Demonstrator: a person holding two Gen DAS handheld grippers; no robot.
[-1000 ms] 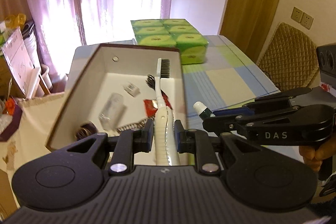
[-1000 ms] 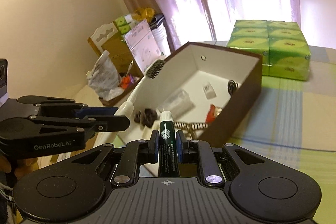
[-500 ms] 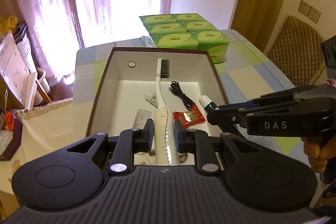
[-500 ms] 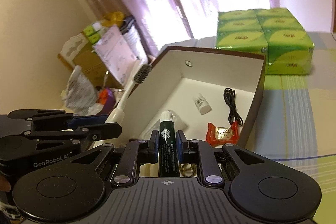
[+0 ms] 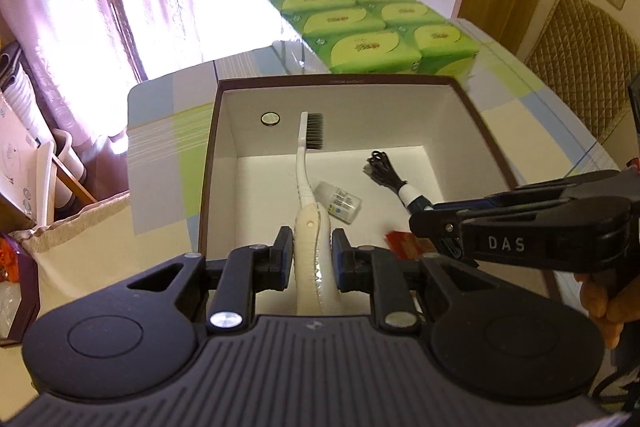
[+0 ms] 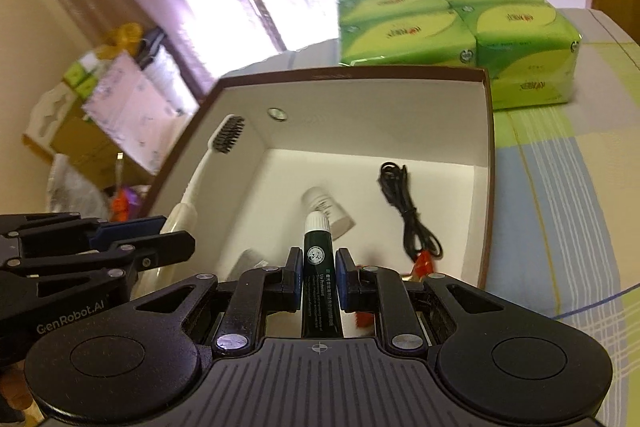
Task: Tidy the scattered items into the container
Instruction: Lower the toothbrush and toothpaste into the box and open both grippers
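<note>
My left gripper (image 5: 308,251) is shut on a white toothbrush (image 5: 306,183) whose black bristles point forward over the open brown box (image 5: 336,79). My right gripper (image 6: 318,273) is shut on a dark green tube with a white cap (image 6: 318,255), held above the near side of the same box (image 6: 486,163). Inside the box lie a small white bottle (image 5: 338,202), a coiled black cable (image 6: 404,207) and a red wrapper (image 5: 402,243). In the right wrist view the toothbrush (image 6: 208,163) and left gripper (image 6: 160,247) show at the left.
A pack of green tissue boxes (image 5: 376,27) stands just behind the box on the checked tablecloth (image 6: 560,187). Purple curtains (image 5: 100,7) hang behind. Cardboard and clutter (image 6: 100,107) fill the floor to the left. A quilted chair back (image 5: 580,59) is at the right.
Both grippers have moved forward and lower over the box with their items held; the box interior now fills more of each view.
</note>
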